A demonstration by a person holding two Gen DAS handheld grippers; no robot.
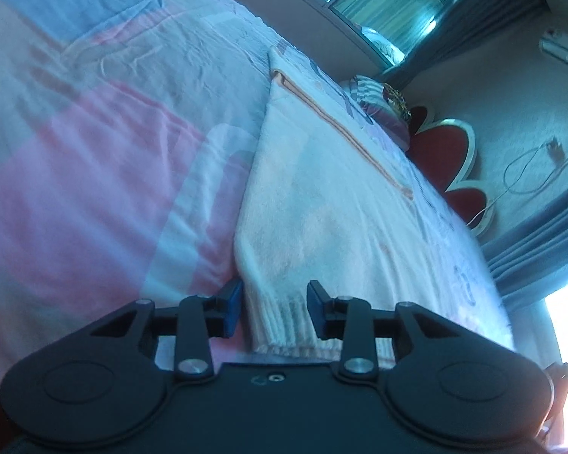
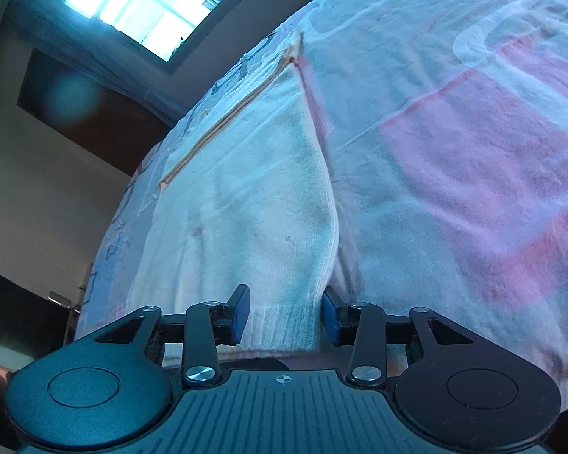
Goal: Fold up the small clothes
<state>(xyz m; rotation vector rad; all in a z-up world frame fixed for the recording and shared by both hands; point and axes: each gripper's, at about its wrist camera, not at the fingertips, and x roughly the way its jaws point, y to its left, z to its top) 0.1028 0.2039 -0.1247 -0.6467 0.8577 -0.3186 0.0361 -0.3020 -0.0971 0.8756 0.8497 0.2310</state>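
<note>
A cream knitted garment (image 1: 322,204), most likely a small sweater, lies flat on the bed (image 1: 94,174), on a pink, blue and white patterned sheet. Its ribbed hem (image 1: 284,325) is the edge nearest both cameras, and the far end, trimmed with an orange stripe (image 1: 340,125), reaches toward the red petal-shaped headboard (image 1: 450,151). The long sides look straight and doubled over, so it seems some lengthwise folding is done; the fold that carries the hem up toward the stripe appears still to be made.

The left tongs (image 1: 274,308) sit at one corner of the hem, part-open, with the ribbed corner between the pads. There is a visible gap on each side of the knit, so they straddle it without pinching.

The right tongs (image 2: 286,317) are at the other corner of the hem, jaws part-open to about the same width. The ribbing fills the gap more fully here, and the outer pad (image 2: 331,317) lies against the garment's side edge. Whether the pads are actually pressing I cannot tell.
</note>
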